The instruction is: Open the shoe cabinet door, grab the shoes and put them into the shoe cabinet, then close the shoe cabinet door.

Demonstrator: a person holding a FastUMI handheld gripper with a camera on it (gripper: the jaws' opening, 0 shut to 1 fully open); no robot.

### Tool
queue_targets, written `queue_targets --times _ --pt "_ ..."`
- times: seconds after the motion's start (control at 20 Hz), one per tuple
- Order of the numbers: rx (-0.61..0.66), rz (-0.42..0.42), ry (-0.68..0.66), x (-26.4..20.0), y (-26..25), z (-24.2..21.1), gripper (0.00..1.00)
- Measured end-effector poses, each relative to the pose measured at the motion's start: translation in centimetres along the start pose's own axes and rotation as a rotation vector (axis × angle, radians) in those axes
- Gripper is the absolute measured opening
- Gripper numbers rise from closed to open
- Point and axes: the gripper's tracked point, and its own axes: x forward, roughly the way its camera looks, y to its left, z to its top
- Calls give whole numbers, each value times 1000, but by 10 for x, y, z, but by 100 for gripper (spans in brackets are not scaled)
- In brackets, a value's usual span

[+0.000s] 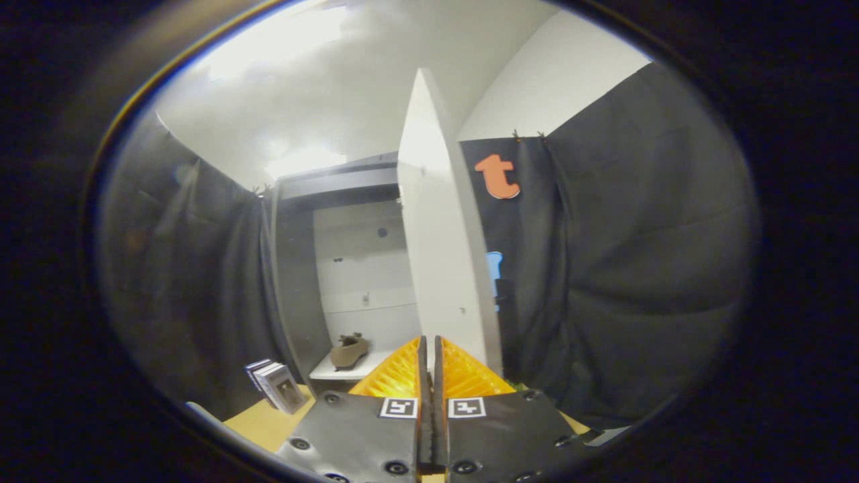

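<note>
The hand-held gripper (429, 349) is pointing at the tall white shoe cabinet door (439, 255), which is standing open and showing nearly edge-on, its long axis running straight up from just ahead of the orange ribbed fingers (399, 376). Those fingers are lying pressed together with only a thin slit between them, and nothing is showing in that slit; whether the tips are touching the door's lower edge I cannot tell.

To the left of the door, the grey-framed shoe cabinet (295, 282) is lying open, and a brown shoe (349, 351) is sitting on its pale lower shelf (335, 371), beyond the fingers and a little left of them. Judging from that, the shoe step looks done and closing is what remains: the door is hanging right of the opening, so the push would need to be going leftward, toward the cabinet.

A light wooden desk (268, 422) is lying below the fingers, with a small stack of grey-and-white boxes (276, 386) leaning beside the cabinet. Black cloth is draping the booth on both sides under a white ceiling.
</note>
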Motion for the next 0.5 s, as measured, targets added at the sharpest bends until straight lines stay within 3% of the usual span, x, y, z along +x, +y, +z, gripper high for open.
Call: queue_targets --times 0.3,0.5 --pt "-10 168 123 21 65 -46 2" --pt "2 199 193 27 89 -80 2"
